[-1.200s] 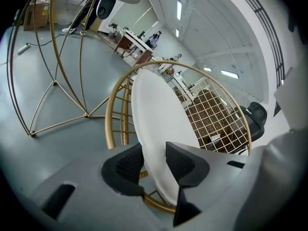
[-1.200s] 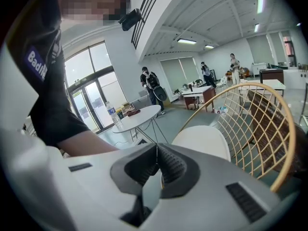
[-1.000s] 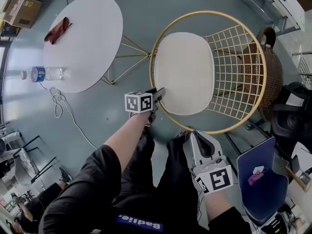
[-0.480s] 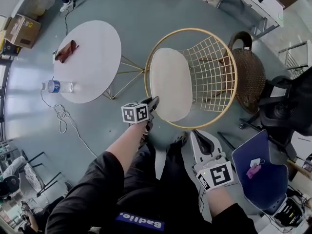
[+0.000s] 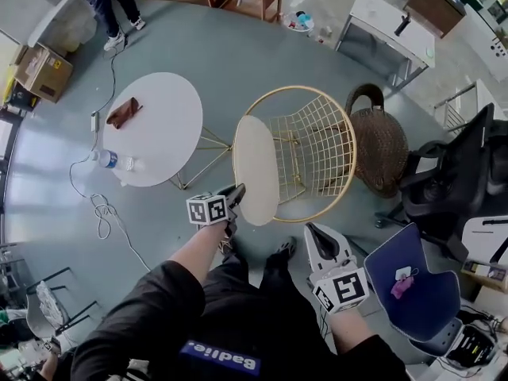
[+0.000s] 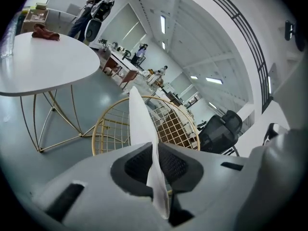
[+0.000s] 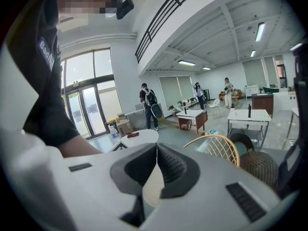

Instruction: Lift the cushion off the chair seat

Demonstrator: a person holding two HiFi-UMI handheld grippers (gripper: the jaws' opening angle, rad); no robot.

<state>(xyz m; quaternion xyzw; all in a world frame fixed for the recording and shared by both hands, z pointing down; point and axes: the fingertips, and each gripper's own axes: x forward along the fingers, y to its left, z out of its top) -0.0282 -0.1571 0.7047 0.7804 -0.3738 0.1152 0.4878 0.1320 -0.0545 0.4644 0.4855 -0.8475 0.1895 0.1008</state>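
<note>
From the head we look steeply down, from well above, on the chair [image 5: 313,153] and round table [image 5: 159,125]. From the left gripper [image 5: 236,191] and right gripper [image 5: 314,231] we look close along their jaws, across the room, toward that same chair and table.

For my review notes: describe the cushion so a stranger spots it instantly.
Beside the round white table stands a gold wire chair. A pale oval cushion stands tipped up at its front, rim between the closing jaws of the left gripper. Unlike the wire round it, it is a solid cream pad.

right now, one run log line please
left gripper: jaws closing, pinching flat oval cream cushion edge | cushion: tilted up at gold wire chair front | right gripper: shut, empty
</note>
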